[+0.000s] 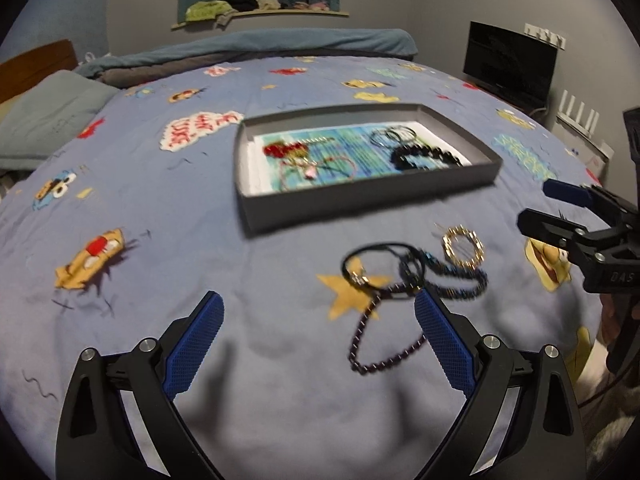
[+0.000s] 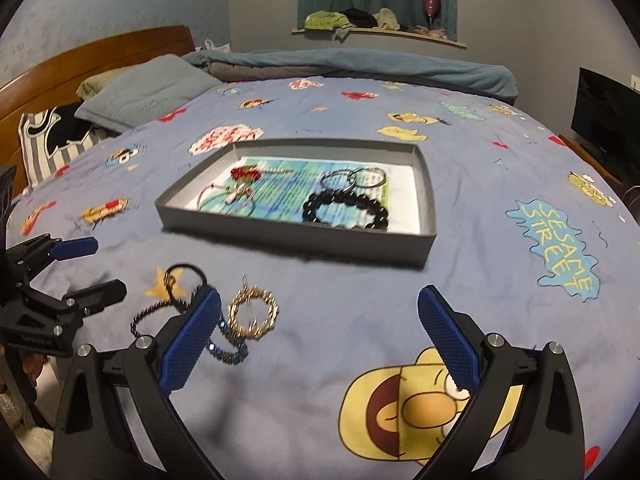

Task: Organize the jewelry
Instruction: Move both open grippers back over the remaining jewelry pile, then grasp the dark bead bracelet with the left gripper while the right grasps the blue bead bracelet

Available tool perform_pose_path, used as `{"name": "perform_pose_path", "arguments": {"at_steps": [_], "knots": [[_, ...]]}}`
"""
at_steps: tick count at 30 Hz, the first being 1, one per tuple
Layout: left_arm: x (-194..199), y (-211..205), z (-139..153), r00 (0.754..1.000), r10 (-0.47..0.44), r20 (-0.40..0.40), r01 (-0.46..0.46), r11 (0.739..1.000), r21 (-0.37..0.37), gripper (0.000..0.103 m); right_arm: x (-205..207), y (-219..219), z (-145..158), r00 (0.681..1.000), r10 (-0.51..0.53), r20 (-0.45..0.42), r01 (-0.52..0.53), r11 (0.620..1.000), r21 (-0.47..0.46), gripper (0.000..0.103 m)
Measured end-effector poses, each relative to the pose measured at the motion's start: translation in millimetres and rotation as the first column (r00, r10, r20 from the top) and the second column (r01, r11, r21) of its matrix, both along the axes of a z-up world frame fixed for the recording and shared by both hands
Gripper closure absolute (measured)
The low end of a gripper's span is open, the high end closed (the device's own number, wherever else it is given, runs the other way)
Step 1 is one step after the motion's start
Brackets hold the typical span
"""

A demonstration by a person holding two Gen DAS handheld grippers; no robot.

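Note:
A grey shallow box lies on the bed and holds a black bead bracelet, silver bangles, a red piece and a thin cord bracelet. In front of it on the blanket lie a gold ring bracelet, a dark blue bead bracelet, a black cord loop and a dark bead chain. My left gripper is open just before this pile. My right gripper is open, empty, to the pile's right.
The bed is covered by a blue cartoon-print blanket. Pillows and a wooden headboard are at the far left. A folded blue duvet lies across the far edge. A dark screen stands at the right.

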State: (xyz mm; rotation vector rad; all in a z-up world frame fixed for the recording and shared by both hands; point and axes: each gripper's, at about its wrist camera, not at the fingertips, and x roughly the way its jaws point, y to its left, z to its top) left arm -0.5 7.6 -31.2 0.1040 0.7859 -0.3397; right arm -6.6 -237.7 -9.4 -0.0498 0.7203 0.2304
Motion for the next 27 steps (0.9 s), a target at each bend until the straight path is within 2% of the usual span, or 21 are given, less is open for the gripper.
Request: {"name": "perform_pose_path", "arguments": {"at_steps": [12,13,14,17,19,27], "knots": [[-13.4,-10.4,-19.5,0.999,-0.041,-0.013,0.041,0.999,-0.022,0.01,-12.1,-1.7,-18.7,0.999,0.029,-0.022,-0.028,0.999,0.04,0.006],[-13.6,-10.8,-19.7,0.999,-0.042,-0.012,0.042,0.999,-0.021,0.011,-13.2,-0.7,-20.4,0.999,0.036,-0.023,-0.035,0.998,0.042,0.006],[-14.0,-11.5,-20.6,0.999,-0.043,-0.012,0.043,0.999,-0.021,0.017,-13.7,0.8,-21.1,0.999,0.041,-0.023,-0.04,0.998,0.043,0.007],[-10.6,-11.1,-23.8,0.999,-0.036,-0.028,0.036,0.999,-0.024,0.032,-14.4,2.6,-24.8,0.998,0.052,-0.032,-0.05,0.998,0.041,0.017],[-9.9,-11.7,-24.7,0.999,-0.039,-0.029,0.039,0.999,-0.018,0.038,-14.7,4.1,-26.7,0.998,0.058,-0.039,-0.056,0.997,0.046,0.023],[-9.3,-16.6,-28.3,0.996,-0.072,-0.048,0.071,0.997,-0.027,0.068,-13.7,11.4,-33.5,0.992,0.095,-0.084,-0.089,0.993,0.08,0.061]]}}
